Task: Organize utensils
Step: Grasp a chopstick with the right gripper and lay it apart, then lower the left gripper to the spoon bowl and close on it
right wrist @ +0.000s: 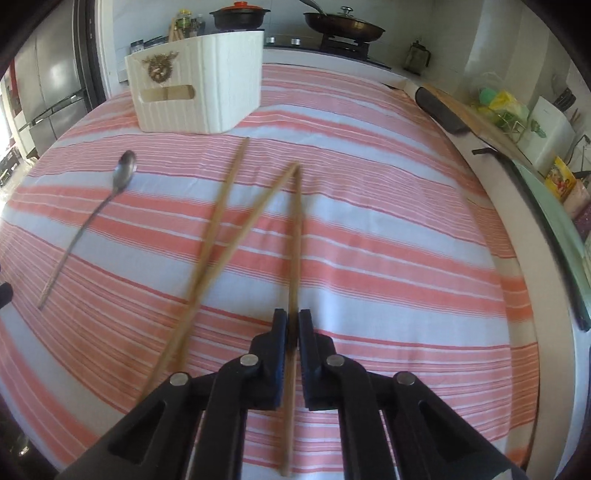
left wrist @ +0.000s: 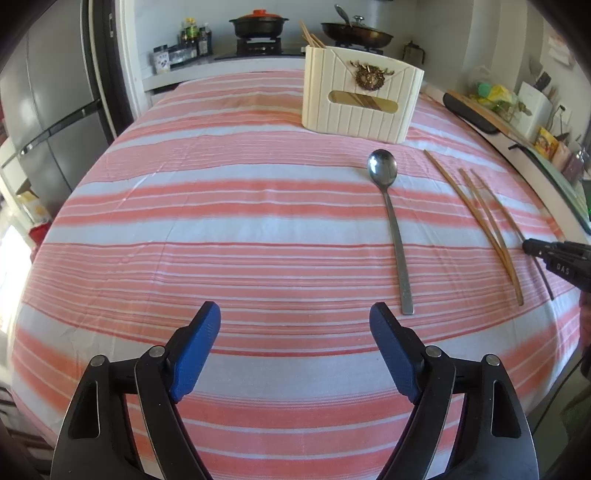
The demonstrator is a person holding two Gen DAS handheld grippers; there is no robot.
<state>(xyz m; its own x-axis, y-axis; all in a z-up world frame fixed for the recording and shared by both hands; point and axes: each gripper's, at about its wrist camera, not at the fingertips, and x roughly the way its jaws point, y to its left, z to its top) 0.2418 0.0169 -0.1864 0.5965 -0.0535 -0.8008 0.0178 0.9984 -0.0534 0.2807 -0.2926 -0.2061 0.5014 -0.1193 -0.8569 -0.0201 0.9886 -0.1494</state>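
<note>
A cream utensil box (left wrist: 360, 98) (right wrist: 199, 83) with a gold crest stands at the far side of the striped tablecloth, chopsticks sticking out of it. A steel spoon (left wrist: 393, 225) (right wrist: 92, 210) lies on the cloth. Three wooden chopsticks lie to its right; two (left wrist: 480, 218) (right wrist: 221, 221) rest crossed on the cloth. My right gripper (right wrist: 291, 317) (left wrist: 554, 254) is shut on the third chopstick (right wrist: 295, 240), which runs between its pads. My left gripper (left wrist: 295, 314) stands open over bare cloth, left of the spoon's handle end.
Behind the table a stove holds a black pot (left wrist: 258, 24) and a frying pan (left wrist: 356, 33). A grey fridge (left wrist: 48, 122) stands at the left. A counter edge with a dark board (left wrist: 471, 110), bags and packets runs along the right.
</note>
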